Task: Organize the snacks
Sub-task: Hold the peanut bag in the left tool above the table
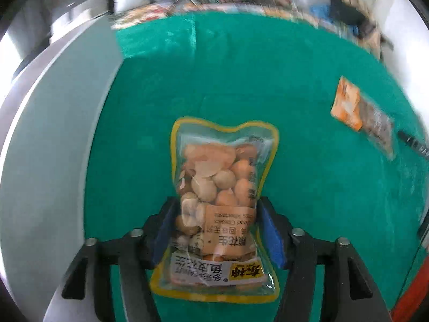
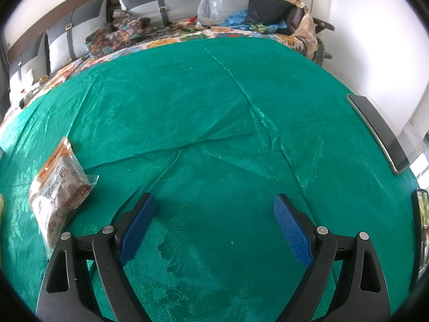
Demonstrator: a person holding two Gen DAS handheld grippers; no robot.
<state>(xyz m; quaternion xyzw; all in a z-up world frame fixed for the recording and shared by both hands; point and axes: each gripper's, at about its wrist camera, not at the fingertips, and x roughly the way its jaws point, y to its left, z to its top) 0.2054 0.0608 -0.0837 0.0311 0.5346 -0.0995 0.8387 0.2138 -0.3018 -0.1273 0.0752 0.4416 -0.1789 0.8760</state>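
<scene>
Green bedspread [image 2: 214,107] below: left claw [image 1: 217,230] grips peanut packet [image 1: 222,187] lengthwise; right claw [image 2: 214,222] released, brown snack bag [image 2: 57,190] to its left.

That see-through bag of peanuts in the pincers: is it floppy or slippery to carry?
The peanut bag probably sags little: it looks packed with nuts. Its glossy film may slide, though the left gripper pinches both sides. Likely light, not fragile.

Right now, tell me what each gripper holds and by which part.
The left gripper clamps the clear yellow-edged peanut packet by its side edges, at the labelled end. The right gripper is open, holding nothing.
</scene>
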